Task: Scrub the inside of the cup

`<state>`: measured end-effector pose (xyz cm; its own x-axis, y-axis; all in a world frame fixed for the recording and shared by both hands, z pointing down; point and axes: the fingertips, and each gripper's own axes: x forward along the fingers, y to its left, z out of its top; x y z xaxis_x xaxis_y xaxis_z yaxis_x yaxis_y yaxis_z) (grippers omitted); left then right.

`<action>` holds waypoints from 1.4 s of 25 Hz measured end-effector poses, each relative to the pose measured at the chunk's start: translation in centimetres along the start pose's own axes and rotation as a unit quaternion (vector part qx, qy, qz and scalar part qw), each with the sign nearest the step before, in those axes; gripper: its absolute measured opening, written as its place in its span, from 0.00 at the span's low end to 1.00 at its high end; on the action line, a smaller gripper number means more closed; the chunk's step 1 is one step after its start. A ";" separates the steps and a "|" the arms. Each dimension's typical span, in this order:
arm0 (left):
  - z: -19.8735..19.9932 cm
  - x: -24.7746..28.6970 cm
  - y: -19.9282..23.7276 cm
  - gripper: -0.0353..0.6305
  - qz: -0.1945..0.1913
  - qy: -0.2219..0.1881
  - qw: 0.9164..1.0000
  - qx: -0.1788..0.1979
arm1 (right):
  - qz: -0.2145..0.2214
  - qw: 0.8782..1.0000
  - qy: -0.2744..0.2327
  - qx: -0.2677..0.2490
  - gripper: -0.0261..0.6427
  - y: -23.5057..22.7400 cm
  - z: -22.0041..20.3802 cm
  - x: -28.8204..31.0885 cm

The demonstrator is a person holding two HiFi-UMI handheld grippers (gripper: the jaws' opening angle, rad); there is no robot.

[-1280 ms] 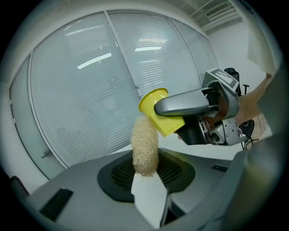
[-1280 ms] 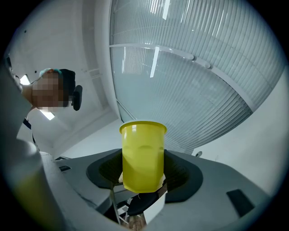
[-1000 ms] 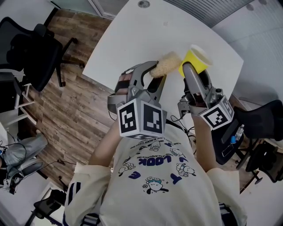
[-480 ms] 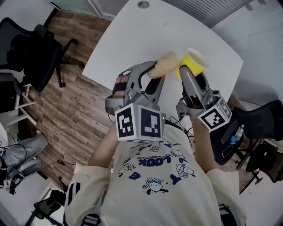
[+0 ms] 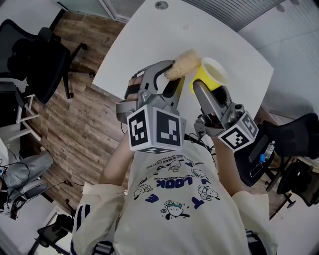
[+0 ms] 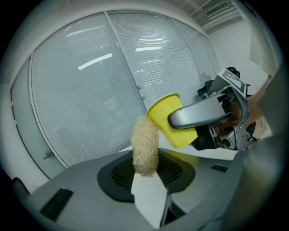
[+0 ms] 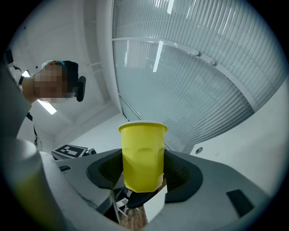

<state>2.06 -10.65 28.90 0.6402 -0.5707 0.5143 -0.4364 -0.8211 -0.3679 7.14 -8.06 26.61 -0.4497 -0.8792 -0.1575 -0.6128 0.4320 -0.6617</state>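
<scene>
A yellow cup (image 5: 205, 75) is held in the air above the white table, with my right gripper (image 5: 201, 90) shut on its lower body. The right gripper view shows the cup (image 7: 142, 153) upright between the jaws of that gripper (image 7: 142, 182), its sides slightly dented by the grip. My left gripper (image 5: 167, 77) is shut on a tan loofah sponge (image 5: 183, 64), whose tip sits just left of the cup's rim. In the left gripper view the loofah (image 6: 144, 145) sticks up from the gripper (image 6: 146, 180), and its top lies against the tilted cup (image 6: 168, 116) near the rim. The cup's inside is hidden.
The white table (image 5: 149, 40) lies below both grippers, with a round grommet (image 5: 161, 5) at its far edge. A black office chair (image 5: 37, 55) stands on the wood floor at left and another chair (image 5: 294, 134) at right. Glass walls with blinds (image 6: 113, 76) surround the area.
Both grippers have shifted a little to the left and upward in the head view. The loofah's tip has come closer to the cup's rim. Both grips are unchanged.
</scene>
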 end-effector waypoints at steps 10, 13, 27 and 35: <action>-0.5 0.3 -1.2 0.28 -0.020 0.007 1.000 0.013 | 0.003 1.000 -0.010 -0.021 0.42 0.8 0.6 0.2; -1.0 0.7 -1.6 0.28 -0.028 0.015 0.999 0.018 | -0.001 1.000 -0.016 -0.021 0.42 0.3 1.1 0.4; -2.5 0.8 -3.1 0.28 -0.050 0.037 0.998 0.029 | -0.026 0.999 -0.039 -0.025 0.41 -1.2 2.8 0.6; -2.5 0.5 -2.6 0.27 -0.039 0.041 0.998 0.040 | -0.051 0.998 -0.022 -0.025 0.41 -2.6 1.6 0.1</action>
<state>1.91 -8.83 32.00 0.6147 -0.5071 0.6041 -0.3333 -0.8612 -0.3837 9.75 -9.59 27.19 -0.3538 -0.9271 -0.1240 -0.6858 0.3472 -0.6396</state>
